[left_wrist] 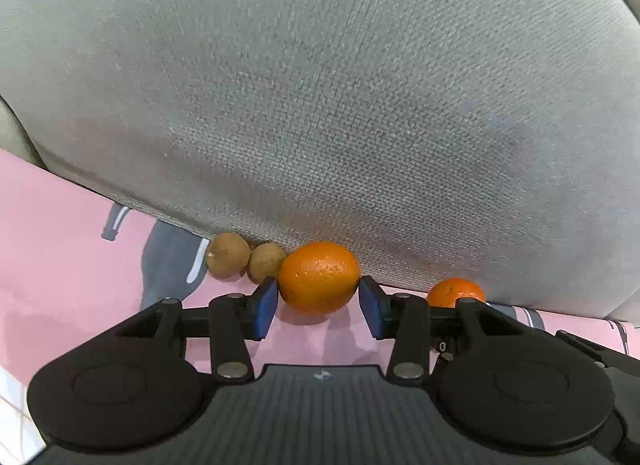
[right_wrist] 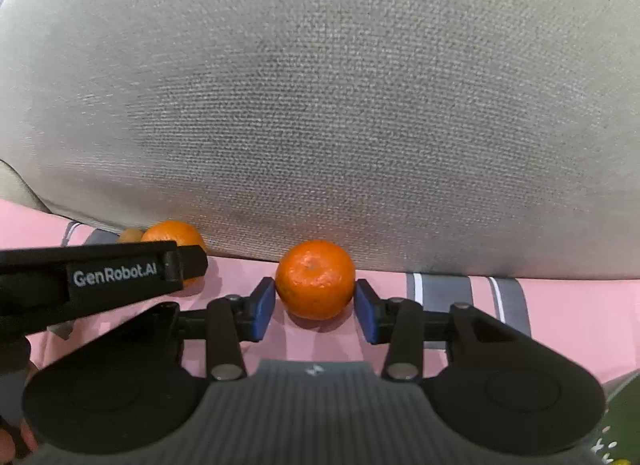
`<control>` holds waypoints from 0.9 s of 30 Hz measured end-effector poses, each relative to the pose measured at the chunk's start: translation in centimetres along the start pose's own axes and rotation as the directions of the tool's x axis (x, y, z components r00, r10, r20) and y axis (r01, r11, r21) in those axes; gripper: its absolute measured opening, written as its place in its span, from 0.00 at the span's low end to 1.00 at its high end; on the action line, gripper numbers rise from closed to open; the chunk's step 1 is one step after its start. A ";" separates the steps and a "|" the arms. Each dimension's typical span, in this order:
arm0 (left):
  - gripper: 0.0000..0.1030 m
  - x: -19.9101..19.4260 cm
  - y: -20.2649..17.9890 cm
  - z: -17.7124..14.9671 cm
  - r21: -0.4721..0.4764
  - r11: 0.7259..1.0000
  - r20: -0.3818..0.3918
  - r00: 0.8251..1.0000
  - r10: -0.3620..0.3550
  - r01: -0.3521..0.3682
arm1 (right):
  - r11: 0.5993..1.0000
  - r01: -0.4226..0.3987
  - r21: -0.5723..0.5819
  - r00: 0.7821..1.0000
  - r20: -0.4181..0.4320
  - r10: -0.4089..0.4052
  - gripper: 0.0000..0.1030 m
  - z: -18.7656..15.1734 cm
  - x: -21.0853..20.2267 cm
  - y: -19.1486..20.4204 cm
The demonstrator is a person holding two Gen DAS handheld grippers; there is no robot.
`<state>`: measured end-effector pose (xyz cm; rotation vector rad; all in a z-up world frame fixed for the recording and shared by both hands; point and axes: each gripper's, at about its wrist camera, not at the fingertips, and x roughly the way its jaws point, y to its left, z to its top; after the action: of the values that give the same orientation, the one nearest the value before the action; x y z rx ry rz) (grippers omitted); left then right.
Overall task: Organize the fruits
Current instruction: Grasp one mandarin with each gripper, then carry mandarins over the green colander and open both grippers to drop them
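Two oranges sit in the two pairs of tongs. The larger orange (left_wrist: 319, 277) lies between the blue pads of the left tongs (left_wrist: 318, 307); the left pad (left_wrist: 266, 307) touches or nearly touches its skin, while a narrow gap shows beside the right pad, so the tongs stand partly open around it and do not clamp it. The smaller orange (right_wrist: 315, 279), with a dimpled top, lies between the pads of the right tongs (right_wrist: 315, 307); both pads meet its sides, so these tongs look closed on it, about a quarter open. Both fruits rest on a pink cloth (left_wrist: 60, 233) with grey printed shapes, and both lie right against the foot of a big grey woven cushion (left_wrist: 320, 85) that fills the space ahead of the tongs.

Just left of the larger orange, touching it, is a small brown fruit (left_wrist: 267, 261), and a second brown fruit (left_wrist: 227, 255) sits pressed against that one further left, both tucked at the cushion's edge. From the left wrist the smaller orange peeks out to the right, partly hidden behind the right-side finger of the left tongs. From the right wrist the left tongs show as a black bar marked "GenRobot.AI" crossing in front of the larger orange.
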<state>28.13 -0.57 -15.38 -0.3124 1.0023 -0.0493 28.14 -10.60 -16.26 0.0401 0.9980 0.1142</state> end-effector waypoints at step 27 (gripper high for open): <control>0.48 -14.4 -2.3 -5.3 0.120 0.987 0.100 0.988 -0.121 0.109 | 0.989 -0.061 -0.138 0.988 0.132 0.079 0.39 -6.7 -15.7 -1.8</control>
<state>16.16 -1.38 -5.50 -0.2653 0.8704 -0.1925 14.25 -14.31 -6.91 -0.0388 0.8493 0.2397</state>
